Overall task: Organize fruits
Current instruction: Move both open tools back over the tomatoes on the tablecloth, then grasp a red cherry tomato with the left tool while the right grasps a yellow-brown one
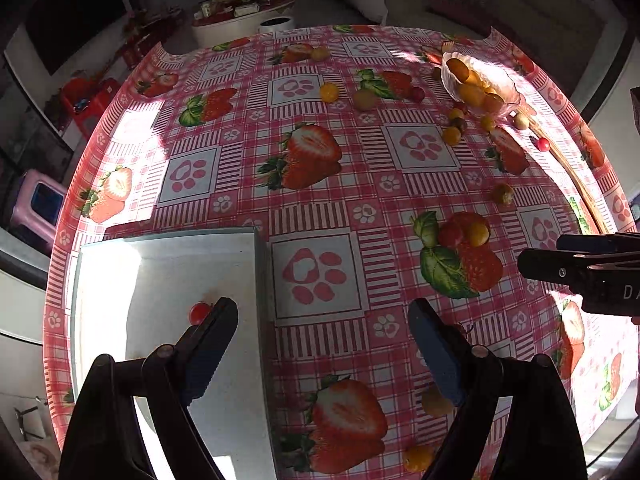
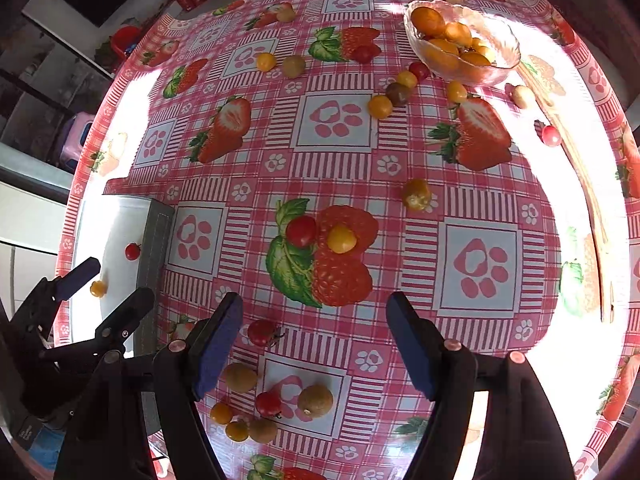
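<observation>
Small red, yellow and brownish fruits lie scattered over the strawberry-print tablecloth. A glass bowl at the far right holds several orange fruits. At the left, a white tray contains a red cherry tomato and, seen in the right wrist view, a small orange fruit. My left gripper hangs open across the tray's right edge, nothing between its pads. My right gripper is open and empty above a red tomato and a cluster of fruits. A red and a yellow fruit lie just ahead.
A long wooden stick lies along the table's right edge. Beyond the table's far edge are a low round table, a sofa and a pink stool. The right gripper shows at the left view's right side.
</observation>
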`<state>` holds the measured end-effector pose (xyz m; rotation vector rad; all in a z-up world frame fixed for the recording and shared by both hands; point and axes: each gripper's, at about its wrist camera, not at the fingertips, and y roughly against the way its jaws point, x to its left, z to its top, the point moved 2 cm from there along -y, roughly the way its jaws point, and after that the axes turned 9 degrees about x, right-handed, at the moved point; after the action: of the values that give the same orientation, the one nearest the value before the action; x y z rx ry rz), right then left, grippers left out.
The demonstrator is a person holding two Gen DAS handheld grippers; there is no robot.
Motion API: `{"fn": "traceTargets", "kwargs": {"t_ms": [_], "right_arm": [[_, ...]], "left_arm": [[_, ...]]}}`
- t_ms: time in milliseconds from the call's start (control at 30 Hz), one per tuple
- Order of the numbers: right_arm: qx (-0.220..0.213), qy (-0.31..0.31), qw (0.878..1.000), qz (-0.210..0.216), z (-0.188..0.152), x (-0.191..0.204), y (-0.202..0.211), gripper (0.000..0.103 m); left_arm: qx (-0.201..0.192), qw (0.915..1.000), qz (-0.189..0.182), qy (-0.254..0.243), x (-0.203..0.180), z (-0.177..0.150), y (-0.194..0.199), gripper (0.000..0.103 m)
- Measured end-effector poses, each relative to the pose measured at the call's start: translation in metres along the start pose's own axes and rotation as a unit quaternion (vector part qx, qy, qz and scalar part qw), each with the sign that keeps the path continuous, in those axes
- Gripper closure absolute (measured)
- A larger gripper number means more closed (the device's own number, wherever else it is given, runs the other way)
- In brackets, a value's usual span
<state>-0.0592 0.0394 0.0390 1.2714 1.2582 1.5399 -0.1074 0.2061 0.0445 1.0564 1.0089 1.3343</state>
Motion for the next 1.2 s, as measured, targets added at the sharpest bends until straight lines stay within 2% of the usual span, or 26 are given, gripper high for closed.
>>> {"fn": "traceTargets", "kwargs": {"t_ms": [133,267,433,600,667,800,900,1033,1100,1133,1167,1200], "right_arm": [[-0.007,-0.023,1.0,-0.02,0.008,-0.032,0.0,0.026],[-0.012,-0.035,0.999,-0.021,0.019,-0.048,-0.004,0.029],[-0.009,-0.027,1.0,-0.01,0.033,-0.051,-0.016,0.039],[-0.006,-0.012,1.0,-0.002,0.045,-0.048,-0.028,0.042],[-0.001,-0.009,1.0,-0.001,0.049,-0.048,-0.033,0.044],[-0.006,0.003,1.0,0.003,0.056,-0.044,-0.034,0.047],[-0.006,0.013,1.0,0.0,0.061,-0.042,-0.035,0.051],[-0.005,0.027,1.0,-0.012,0.062,-0.039,-0.036,0.064],[-0.004,0.031,0.999,-0.019,0.063,-0.039,-0.037,0.072],[-0.005,0.032,0.999,-0.021,0.063,-0.04,-0.037,0.08],[-0.005,0.03,0.999,-0.017,0.063,-0.041,-0.036,0.08],[-0.005,0.027,1.0,-0.014,0.063,-0.043,-0.036,0.08]], "left_arm": [[0.004,0.9994,-0.008,-0.033,-0.032,0.015,-0.016,0.015],[0.016,0.999,-0.011,-0.041,-0.051,0.027,-0.034,0.015],[0.025,0.9988,-0.018,-0.039,-0.064,0.035,-0.05,0.015],[0.026,0.9988,-0.012,-0.041,-0.07,0.043,-0.06,0.016],[0.028,0.9987,-0.011,-0.04,-0.071,0.046,-0.064,0.026],[0.024,0.999,-0.016,-0.034,-0.073,0.051,-0.065,0.026],[0.023,0.9988,-0.027,-0.033,-0.075,0.052,-0.063,0.036],[0.023,0.9986,-0.031,-0.037,-0.078,0.052,-0.061,0.043],[0.018,0.9983,-0.037,-0.042,-0.08,0.051,-0.059,0.054],[0.015,0.9981,-0.038,-0.047,-0.082,0.051,-0.058,0.072],[0.015,0.9978,-0.04,-0.051,-0.083,0.051,-0.057,0.08],[0.016,0.9978,-0.04,-0.05,-0.083,0.051,-0.057,0.08]]}}
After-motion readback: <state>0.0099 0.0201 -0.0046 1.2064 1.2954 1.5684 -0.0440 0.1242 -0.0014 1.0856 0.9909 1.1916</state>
